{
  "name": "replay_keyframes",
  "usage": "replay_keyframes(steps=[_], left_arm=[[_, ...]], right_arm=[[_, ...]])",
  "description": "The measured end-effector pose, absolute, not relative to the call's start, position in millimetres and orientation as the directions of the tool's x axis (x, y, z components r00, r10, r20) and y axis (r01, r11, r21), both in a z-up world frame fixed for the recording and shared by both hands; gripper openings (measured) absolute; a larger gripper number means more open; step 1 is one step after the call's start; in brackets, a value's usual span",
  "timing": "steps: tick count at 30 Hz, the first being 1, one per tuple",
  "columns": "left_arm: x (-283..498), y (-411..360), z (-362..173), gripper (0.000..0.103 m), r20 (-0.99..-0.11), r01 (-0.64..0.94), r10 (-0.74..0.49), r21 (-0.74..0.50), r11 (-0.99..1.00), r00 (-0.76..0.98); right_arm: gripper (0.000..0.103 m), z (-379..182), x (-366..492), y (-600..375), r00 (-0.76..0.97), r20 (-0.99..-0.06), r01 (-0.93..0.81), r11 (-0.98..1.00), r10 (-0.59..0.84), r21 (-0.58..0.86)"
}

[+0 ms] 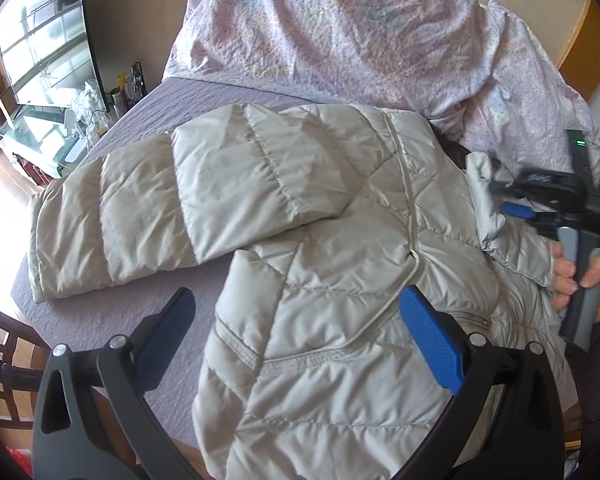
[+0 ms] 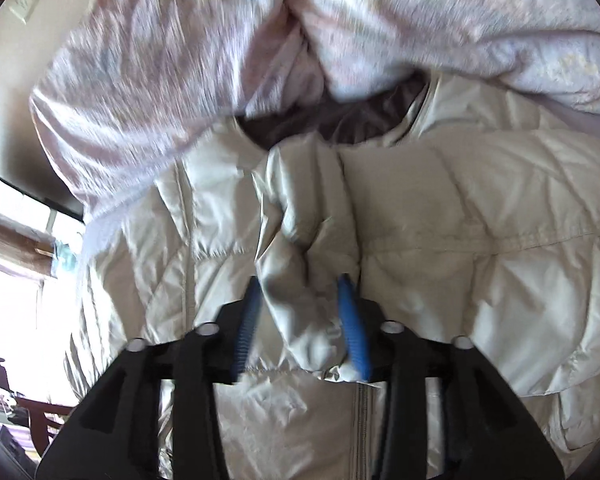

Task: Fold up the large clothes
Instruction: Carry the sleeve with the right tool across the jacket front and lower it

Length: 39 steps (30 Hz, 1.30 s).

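A pale grey quilted puffer jacket [image 1: 320, 240] lies spread on the bed. One sleeve [image 1: 140, 208] stretches out to the left. My left gripper [image 1: 300, 320] hovers over the jacket's lower front, open wide, with nothing between its blue pads. In the right wrist view the other sleeve [image 2: 300, 220] is folded inward over the jacket's chest [image 2: 460, 240]. Its cuff lies between the fingers of my right gripper [image 2: 300, 320]. The pads stand a little apart from the cloth, so that gripper is open. The left wrist view shows the right gripper [image 1: 516, 208] at the jacket's right edge, held by a hand [image 1: 580, 276].
A crumpled pink floral duvet [image 1: 360, 40] is piled behind the jacket's collar. The purple bedsheet [image 1: 112, 320] shows at the left. A television [image 1: 40, 40] and a cluttered stand sit beyond the bed's left side. A wooden chair [image 1: 4, 360] stands at the near left corner.
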State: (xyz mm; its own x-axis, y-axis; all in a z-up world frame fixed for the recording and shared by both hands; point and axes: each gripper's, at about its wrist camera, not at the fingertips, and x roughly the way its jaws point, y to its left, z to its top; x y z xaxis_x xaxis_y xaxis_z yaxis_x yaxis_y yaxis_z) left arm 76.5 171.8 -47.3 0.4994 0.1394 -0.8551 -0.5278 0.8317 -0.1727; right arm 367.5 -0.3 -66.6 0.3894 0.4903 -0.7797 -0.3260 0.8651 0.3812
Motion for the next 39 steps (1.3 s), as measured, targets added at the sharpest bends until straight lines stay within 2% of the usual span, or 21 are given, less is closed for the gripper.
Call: replay_keyframes(steps=[3,7,16,21,30,39], left_arm=[[76,180,-49,0.101,-0.859,-0.543,0.148,-0.168,0.823,0.491],[74,190,-50,0.101,-0.859,-0.559,0.157,-0.169,0.812,0.488],[69,215,-50,0.101,-0.859,-0.599,0.19,-0.158,0.785,0.476],[54,244,-53,0.101,-0.864,-0.66,0.237,-0.137,0.739,0.444],[19,323,-66,0.101,-0.876,-0.791,0.34,-0.073,0.608,0.342],[-18,397,-94,0.101,-0.902,-0.867,0.308,-0.125,0.482,0.301]], right_arm=[[0.054,-53,373,-19,0.461,-0.73,-0.296,0.863,0.504,0.409],[0.054,-68,384,-20,0.43,-0.784,-0.255,0.893,0.447,0.37],[0.054,-111,380,29,0.325,-0.882,-0.314,0.919,0.341,0.24],[0.055,-121,366,47,0.375,-0.889,-0.347,0.929,0.262,0.127],[0.055,-120,368,46,0.365,-0.888,-0.347,0.926,0.281,0.15],[0.055,-120,368,45,0.366,-0.888,-0.346,0.927,0.278,0.147]])
